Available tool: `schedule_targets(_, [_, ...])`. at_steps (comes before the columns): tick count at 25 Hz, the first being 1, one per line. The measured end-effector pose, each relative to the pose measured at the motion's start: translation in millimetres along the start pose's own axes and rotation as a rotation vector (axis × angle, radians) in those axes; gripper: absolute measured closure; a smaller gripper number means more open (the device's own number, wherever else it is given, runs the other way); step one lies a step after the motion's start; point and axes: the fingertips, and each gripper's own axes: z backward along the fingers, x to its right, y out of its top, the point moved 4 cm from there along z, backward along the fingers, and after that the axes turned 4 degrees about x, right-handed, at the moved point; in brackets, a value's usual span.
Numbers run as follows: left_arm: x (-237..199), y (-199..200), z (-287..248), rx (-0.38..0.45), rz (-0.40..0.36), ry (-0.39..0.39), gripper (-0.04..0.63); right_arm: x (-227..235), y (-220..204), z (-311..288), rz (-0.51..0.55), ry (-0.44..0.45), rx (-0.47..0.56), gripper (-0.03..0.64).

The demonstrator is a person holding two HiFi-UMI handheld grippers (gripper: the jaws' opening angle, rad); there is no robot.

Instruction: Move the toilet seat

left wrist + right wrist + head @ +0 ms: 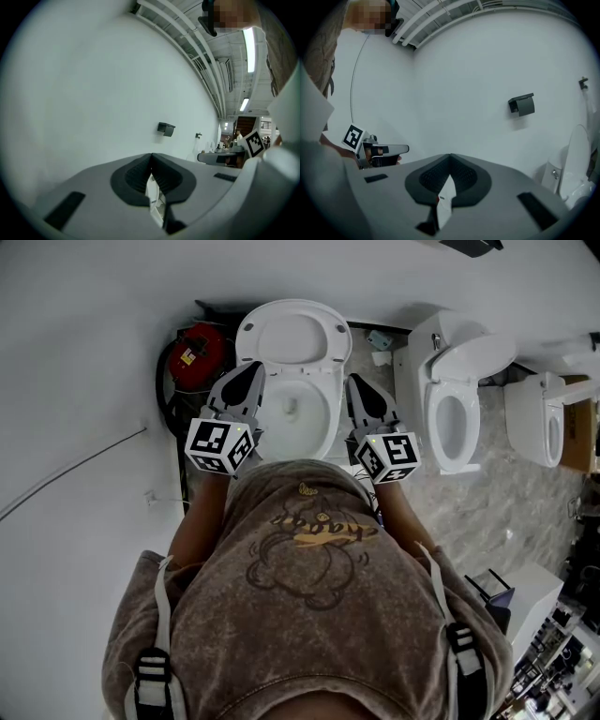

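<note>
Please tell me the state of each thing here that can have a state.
left gripper: shut, holding nothing.
right gripper: shut, holding nothing.
front toilet lid: raised.
neighbouring toilet lid: raised.

White toilet (328,418) before a white wall (84,352), flanked by a red object (199,348) bearing a yellow label and by a grey-veined marbled floor (506,512). Left gripper (251,367) and right gripper (354,381): grey bodies, black ribbed pads, cubes patterned with black-and-white squares. Shirt (309,615): mottled brown, with a darker brown outline drawing and a yellow emblem.
</note>
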Motion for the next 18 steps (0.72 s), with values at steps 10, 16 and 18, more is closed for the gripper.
schedule_targets(10, [3.8, 2.4, 2.2, -0.006, -0.01, 0.004, 0.584, 1.8, 3.2, 3.0, -0.004, -0.006, 0.006, 0.617])
schedule_targets(16, [4.9, 2.0, 6.4, -0.005, -0.01, 0.009, 0.584, -0.6, 1.4, 5.6, -0.009, -0.007, 0.006, 0.617])
schedule_targets(18, [5.0, 1.4, 6.5, -0.006, -0.009, 0.009, 0.584, 0.0, 0.6, 5.3, -0.015, -0.008, 0.007, 0.617])
